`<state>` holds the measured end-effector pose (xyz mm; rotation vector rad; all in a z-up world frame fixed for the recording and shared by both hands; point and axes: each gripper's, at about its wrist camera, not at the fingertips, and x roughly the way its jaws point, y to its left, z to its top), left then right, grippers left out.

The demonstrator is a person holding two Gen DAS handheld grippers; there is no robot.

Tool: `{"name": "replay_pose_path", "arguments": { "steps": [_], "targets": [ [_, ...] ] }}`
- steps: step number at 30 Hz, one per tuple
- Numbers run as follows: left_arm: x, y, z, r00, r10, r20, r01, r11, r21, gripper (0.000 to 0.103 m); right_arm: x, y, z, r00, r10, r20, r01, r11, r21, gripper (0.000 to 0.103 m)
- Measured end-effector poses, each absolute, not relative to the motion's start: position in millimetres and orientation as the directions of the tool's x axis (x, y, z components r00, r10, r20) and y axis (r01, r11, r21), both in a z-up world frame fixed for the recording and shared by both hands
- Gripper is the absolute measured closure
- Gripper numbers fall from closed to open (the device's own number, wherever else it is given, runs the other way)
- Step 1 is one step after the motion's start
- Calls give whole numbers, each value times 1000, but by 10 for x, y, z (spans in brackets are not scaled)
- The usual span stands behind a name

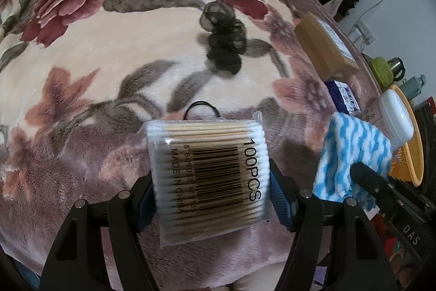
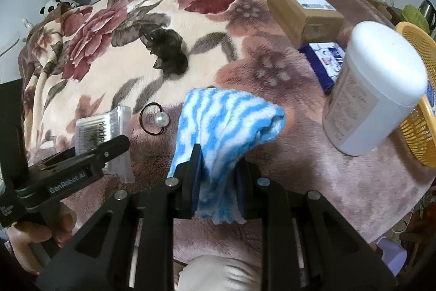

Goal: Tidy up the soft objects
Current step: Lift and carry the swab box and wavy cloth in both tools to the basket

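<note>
Since both grippers already carry something, the coming move turns on where the basket lies: at the far right edge of the bed, beyond the right gripper and well away from the left one.

Nearest, the right gripper has its jaws pressed together on a blue-and-white cloth, which stands up and droops over toward the right. The left gripper pinches a swab pack across its width, its long axis running away from the camera. Both are lifted clear of the blanket.

Just past them a hair tie with a pearl lies flat, and farther on a dark scrunchie, both untouched. To the right stand a white tub touching the basket's rim, then a blue packet and a box.

The right hand is the nearer to the basket, I judge, so the cloth should go in first.

The right view shows the pearl and the tub's height; the left view hides most of the tie behind the pack but reads the pack's label.
</note>
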<state>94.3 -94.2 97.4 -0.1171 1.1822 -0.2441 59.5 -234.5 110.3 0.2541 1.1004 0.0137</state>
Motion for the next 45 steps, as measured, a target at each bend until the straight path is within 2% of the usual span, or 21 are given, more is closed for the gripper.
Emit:
{"name": "replay_pose_path", "arguments": {
  "steps": [25, 45],
  "targets": [
    [818, -1431, 1380, 404, -255, -879, 207, 961, -184, 31, 366, -2641, 1532, 533, 111, -838, 125, 970, 208, 81],
    [961, -2227, 1905, 455, -308, -836, 316, 933, -172, 31, 348, -3197, 1970, 626, 60, -778, 180, 959, 219, 81]
  ]
}}
